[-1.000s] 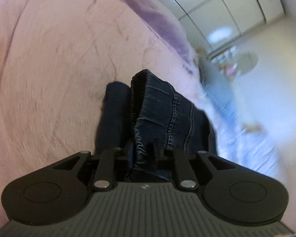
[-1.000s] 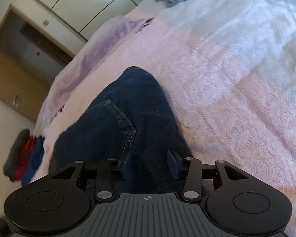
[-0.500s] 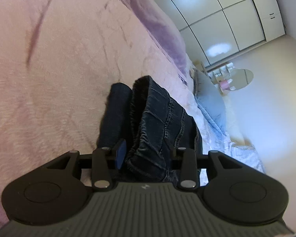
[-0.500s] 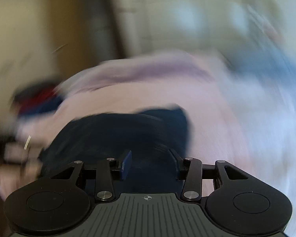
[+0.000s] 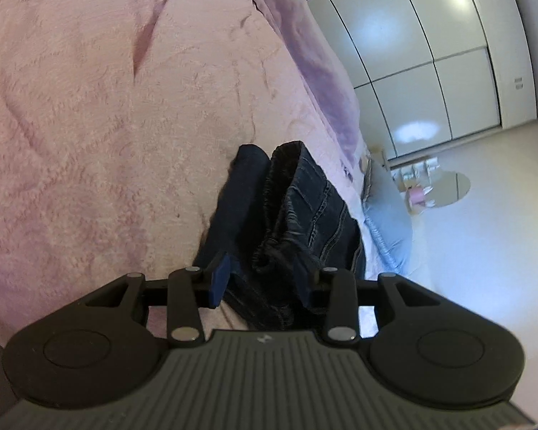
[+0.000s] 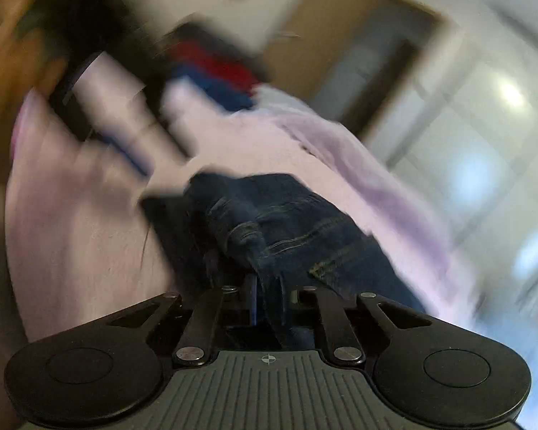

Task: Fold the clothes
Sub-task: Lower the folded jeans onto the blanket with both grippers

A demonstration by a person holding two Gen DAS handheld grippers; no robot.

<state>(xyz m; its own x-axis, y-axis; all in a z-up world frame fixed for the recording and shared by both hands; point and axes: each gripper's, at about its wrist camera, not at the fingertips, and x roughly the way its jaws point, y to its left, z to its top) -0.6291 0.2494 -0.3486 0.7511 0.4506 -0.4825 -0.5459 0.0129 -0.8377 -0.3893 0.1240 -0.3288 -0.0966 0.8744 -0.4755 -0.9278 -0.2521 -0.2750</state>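
Observation:
Dark blue jeans (image 5: 305, 208) lie folded in a thick bundle on the pink bedspread (image 5: 107, 125). My left gripper (image 5: 261, 281) is open at one end of the bundle. A bunched fold of denim sits between its blue pads without being pressed. In the blurred right wrist view the jeans (image 6: 297, 229) stretch away from my right gripper (image 6: 270, 299). Its jaws are closing, and the pads pinch a narrow fold of denim at the near edge.
A purple blanket (image 5: 315, 71) runs along the bed's far side, with a blue pillow (image 5: 387, 215) beyond the jeans. White wardrobe doors (image 5: 430, 53) line the wall. A pile of red and blue clothes (image 6: 218, 75) lies at the bed's far end.
My left gripper let go of the denim and its jaws widened. My right gripper rolled sharply, swung sideways and closed from wide open onto a fold of the jeans.

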